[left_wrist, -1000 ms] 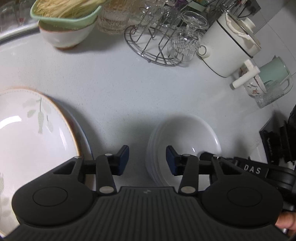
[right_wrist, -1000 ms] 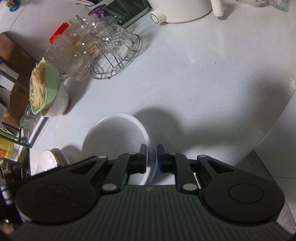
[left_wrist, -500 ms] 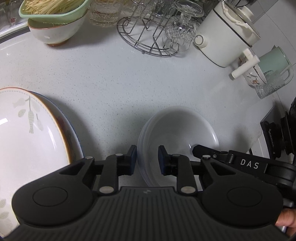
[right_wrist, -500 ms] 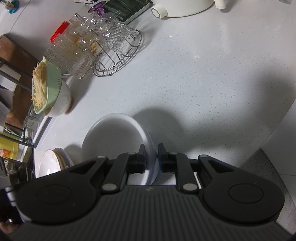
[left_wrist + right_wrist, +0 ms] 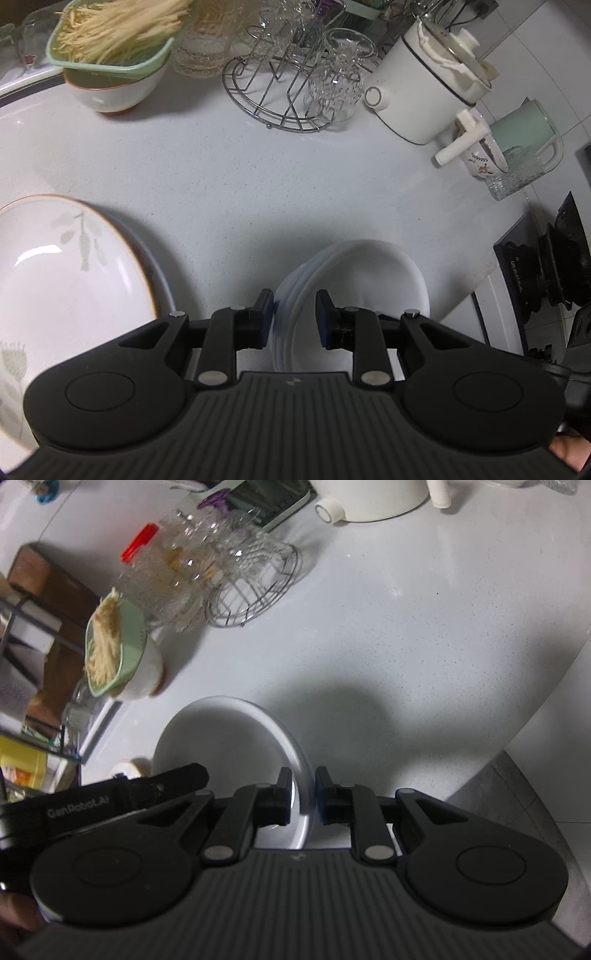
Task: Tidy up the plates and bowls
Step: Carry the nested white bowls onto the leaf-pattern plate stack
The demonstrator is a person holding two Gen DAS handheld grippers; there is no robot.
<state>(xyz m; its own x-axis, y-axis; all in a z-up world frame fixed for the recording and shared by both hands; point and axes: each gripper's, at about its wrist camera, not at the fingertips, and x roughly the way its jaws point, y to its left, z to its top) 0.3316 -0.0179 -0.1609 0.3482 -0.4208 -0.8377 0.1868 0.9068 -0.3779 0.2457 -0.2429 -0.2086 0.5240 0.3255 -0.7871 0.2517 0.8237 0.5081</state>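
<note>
A stack of white bowls (image 5: 354, 280) is held above the white counter between both grippers. My left gripper (image 5: 294, 317) is shut on the stack's left rim. My right gripper (image 5: 303, 794) is shut on the opposite rim of the same white bowls (image 5: 229, 746). A large white plate with a leaf pattern (image 5: 62, 280) lies on another plate at the left. The left gripper's body shows in the right wrist view (image 5: 110, 801).
A white bowl with a green tray of noodles (image 5: 114, 59) stands at the back left. A wire rack with glasses (image 5: 295, 85), a white pot (image 5: 424, 92) and a mint kettle (image 5: 517, 140) stand at the back. A stove (image 5: 554, 273) is on the right.
My left gripper closed onto the bowl stack's rim. The stack, held by both grippers, has lifted and shifted slightly; both views moved with it.
</note>
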